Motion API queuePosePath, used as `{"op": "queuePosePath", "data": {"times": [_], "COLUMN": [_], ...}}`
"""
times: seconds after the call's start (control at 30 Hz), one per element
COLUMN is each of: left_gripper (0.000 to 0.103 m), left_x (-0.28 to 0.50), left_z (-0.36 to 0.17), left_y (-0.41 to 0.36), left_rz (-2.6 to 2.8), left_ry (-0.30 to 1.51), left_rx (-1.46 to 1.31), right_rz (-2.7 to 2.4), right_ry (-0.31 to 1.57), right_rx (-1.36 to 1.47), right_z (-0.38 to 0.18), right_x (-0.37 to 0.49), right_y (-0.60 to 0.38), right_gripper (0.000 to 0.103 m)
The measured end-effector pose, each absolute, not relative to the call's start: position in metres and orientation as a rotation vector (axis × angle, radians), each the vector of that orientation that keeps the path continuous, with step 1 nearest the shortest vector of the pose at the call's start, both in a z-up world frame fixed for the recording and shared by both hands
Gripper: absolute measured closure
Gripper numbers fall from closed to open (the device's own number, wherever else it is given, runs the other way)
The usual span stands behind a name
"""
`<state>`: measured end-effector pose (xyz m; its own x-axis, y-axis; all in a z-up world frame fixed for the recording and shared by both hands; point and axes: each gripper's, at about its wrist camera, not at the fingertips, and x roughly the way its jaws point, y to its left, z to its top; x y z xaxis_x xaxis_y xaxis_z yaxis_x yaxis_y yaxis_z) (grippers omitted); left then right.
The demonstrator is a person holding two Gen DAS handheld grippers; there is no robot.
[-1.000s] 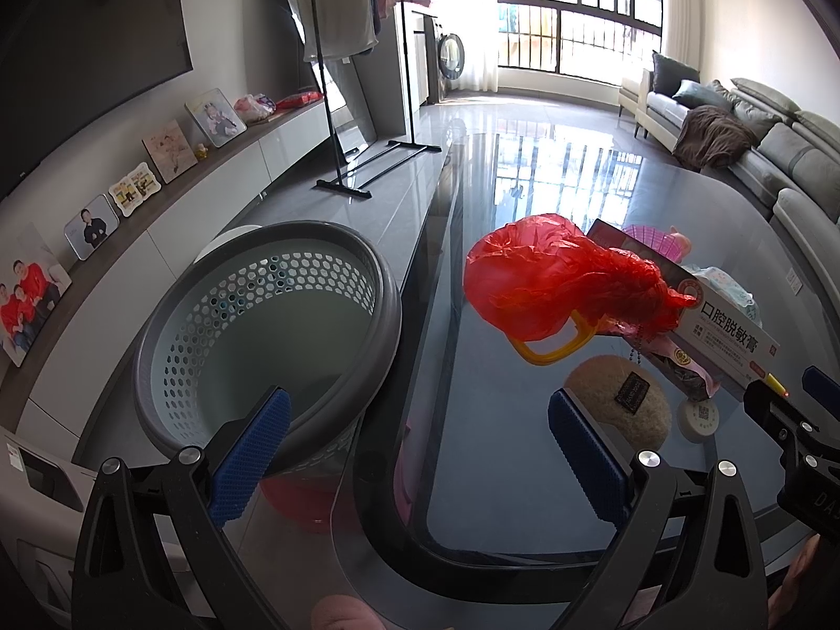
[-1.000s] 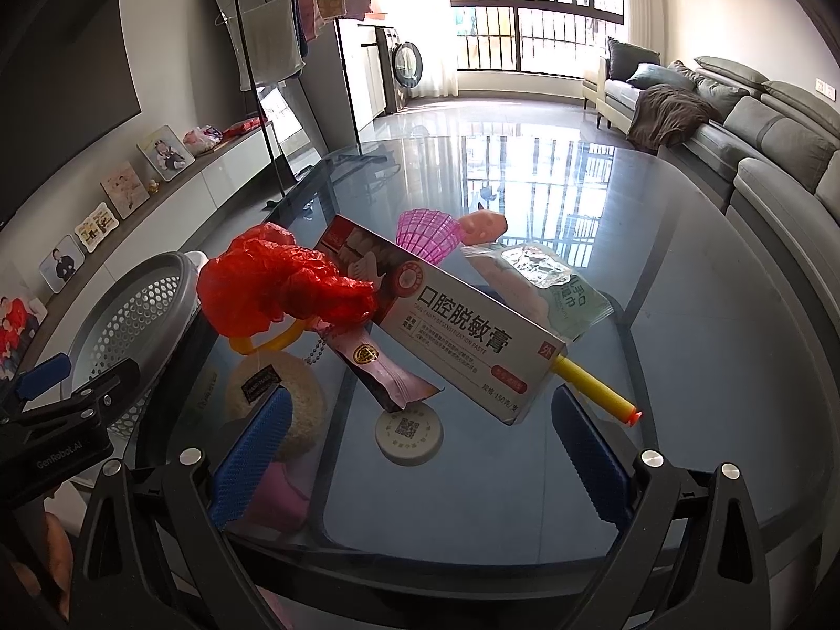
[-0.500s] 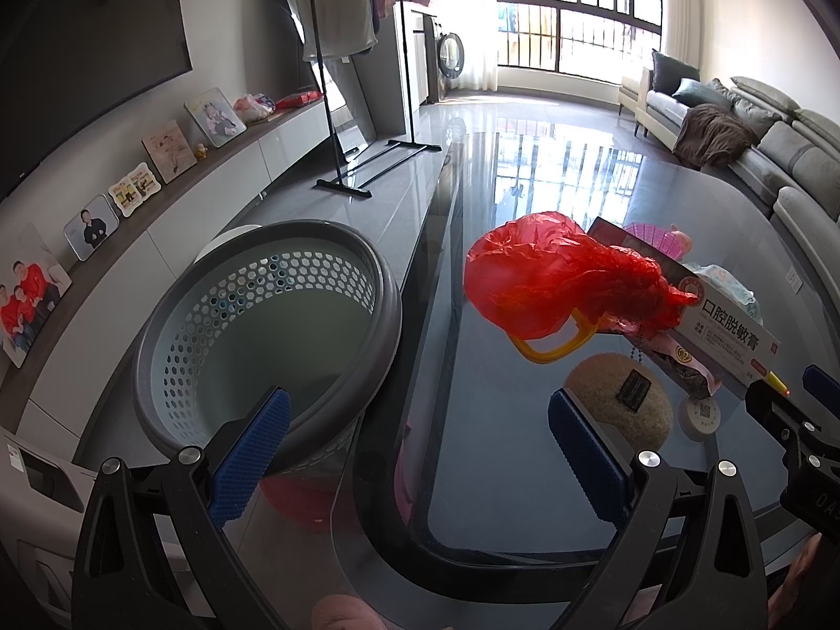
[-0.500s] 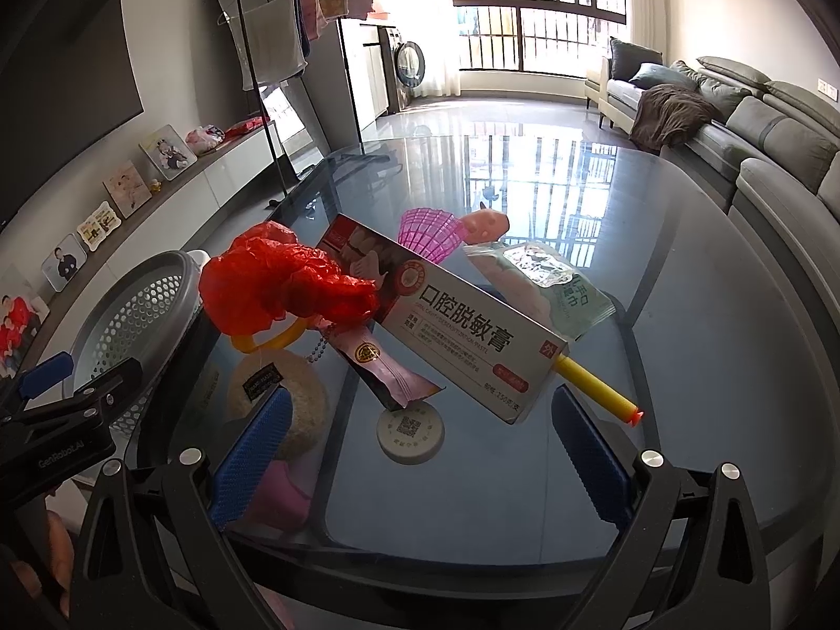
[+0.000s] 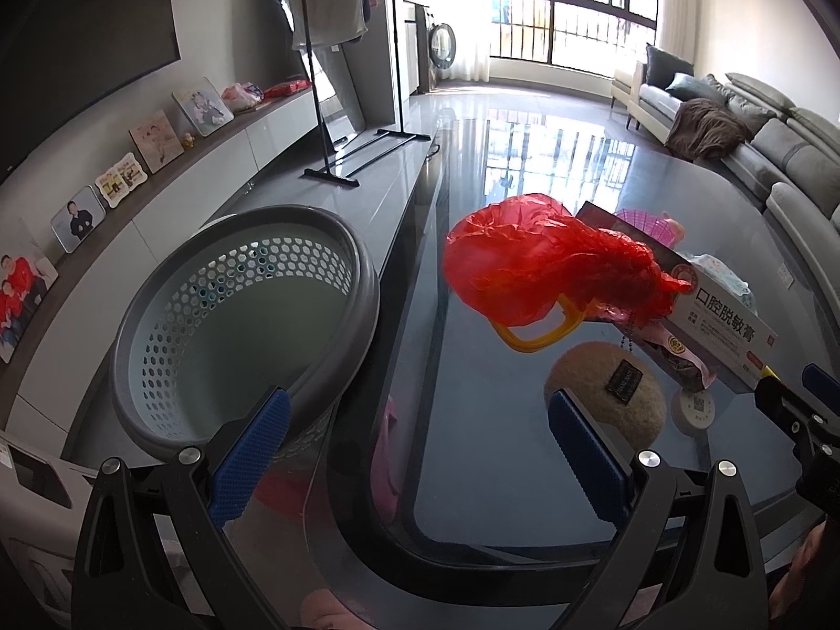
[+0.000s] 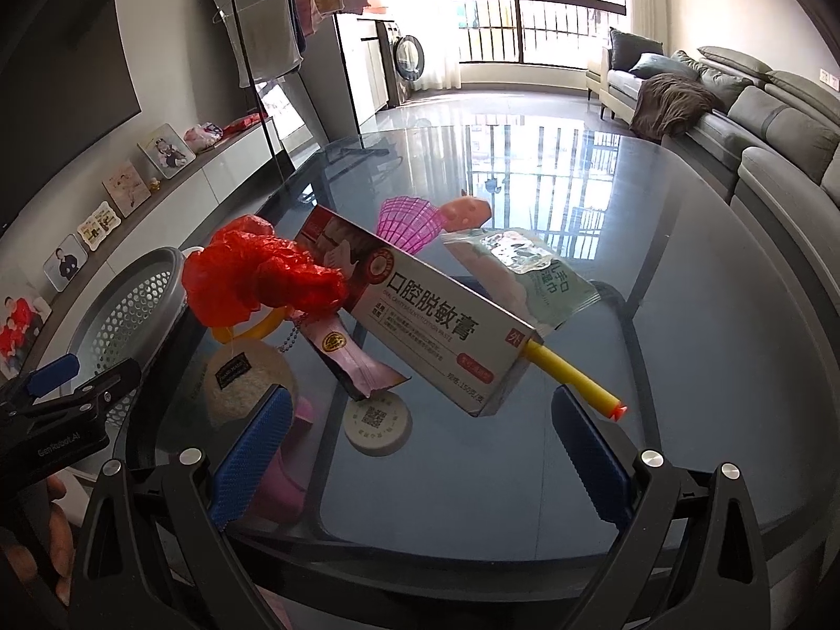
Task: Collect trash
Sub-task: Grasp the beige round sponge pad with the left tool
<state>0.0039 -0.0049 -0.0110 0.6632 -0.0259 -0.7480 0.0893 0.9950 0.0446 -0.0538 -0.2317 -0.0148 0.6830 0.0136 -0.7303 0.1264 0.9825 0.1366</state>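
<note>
Left wrist view is showing almost nothing changing over the last second: the left gripper [image 5: 415, 451] is still hanging with its jaws spread wide and holding nothing, and the clutter ahead is only sliding a touch rightward in frame, so I judge the collecting is not yet begun. Just ahead and to its left the grey perforated basket [image 5: 367, 283] is standing empty beside the glass table [image 5: 472, 420]; just ahead to its right a round beige pad [image 5: 583, 373] is lying on the glass, and beyond that the crumpled red plastic bag [image 5: 546, 257] is sitting over a yellow ring [image 5: 541, 333]. In the right wrist view the right gripper [image 6: 420, 451] is likewise staying wide and empty, with a white round disc [image 6: 377, 422] lying just ahead between its fingers, a torn pink wrapper [image 6: 357, 362] and the long toothpaste box [image 6: 436, 320] behind it, a yellow foam dart [image 6: 572, 380] poking out at the box's right end, and a wet-wipe packet [image 6: 525, 273] farther off. The trash is all still lying on the table.
</note>
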Motion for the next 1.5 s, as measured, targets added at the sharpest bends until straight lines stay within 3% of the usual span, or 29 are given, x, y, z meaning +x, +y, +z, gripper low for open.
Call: {"op": "queuePosePath", "data": {"times": [1.23, 1.27, 1.4, 1.5], "left_gripper": [0.007, 0.009, 0.034, 0.038], "left_x": [0.023, 0.023, 0.022, 0.016], "left_z": [-0.056, -0.056, -0.058, -0.057], "left_y": [-0.092, -0.092, -0.093, -0.094], "left_rz": [-0.247, -0.251, -0.285, -0.297], "left_ry": [0.927, 0.927, 0.932, 0.922], "left_rx": [0.073, 0.074, 0.096, 0.116], "right_rz": [-0.110, -0.106, -0.092, -0.068], "right_ry": [0.878, 0.886, 0.896, 0.900], "right_rx": [0.274, 0.271, 0.271, 0.274], "right_z": [-0.026, -0.028, -0.033, -0.037], "right_x": [-0.064, -0.064, -0.066, -0.068], "right_y": [-0.274, -0.273, -0.270, -0.263], "right_gripper": [0.008, 0.008, 0.008, 0.008]}}
